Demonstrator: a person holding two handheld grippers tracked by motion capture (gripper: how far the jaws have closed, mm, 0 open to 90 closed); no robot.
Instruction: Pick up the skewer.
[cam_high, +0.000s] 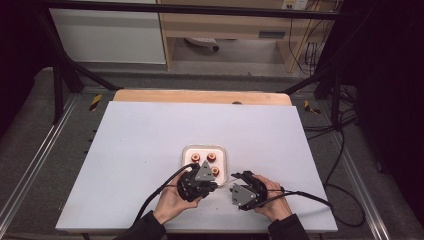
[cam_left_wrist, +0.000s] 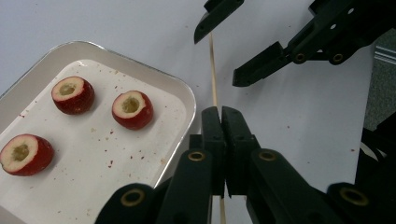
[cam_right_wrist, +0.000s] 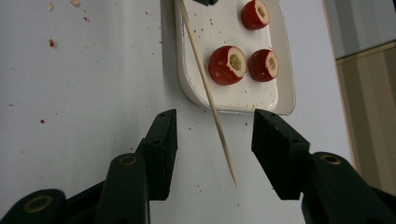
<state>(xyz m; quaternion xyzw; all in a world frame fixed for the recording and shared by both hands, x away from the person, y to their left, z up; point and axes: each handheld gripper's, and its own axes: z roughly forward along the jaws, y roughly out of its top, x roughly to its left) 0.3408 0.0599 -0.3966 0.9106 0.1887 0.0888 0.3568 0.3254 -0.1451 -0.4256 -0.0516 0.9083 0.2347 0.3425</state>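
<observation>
Wooden skewer (cam_left_wrist: 214, 74) clamped in left gripper (cam_left_wrist: 221, 122) beside white tray (cam_left_wrist: 184, 95); right gripper (cam_right_wrist: 214, 137) jaws apart around skewer tip, not touching.

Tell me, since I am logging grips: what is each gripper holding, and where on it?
The left gripper pinches the skewer partway along its shaft. The right gripper holds nothing: its jaws flank the skewer's pointed end without touching.
</observation>
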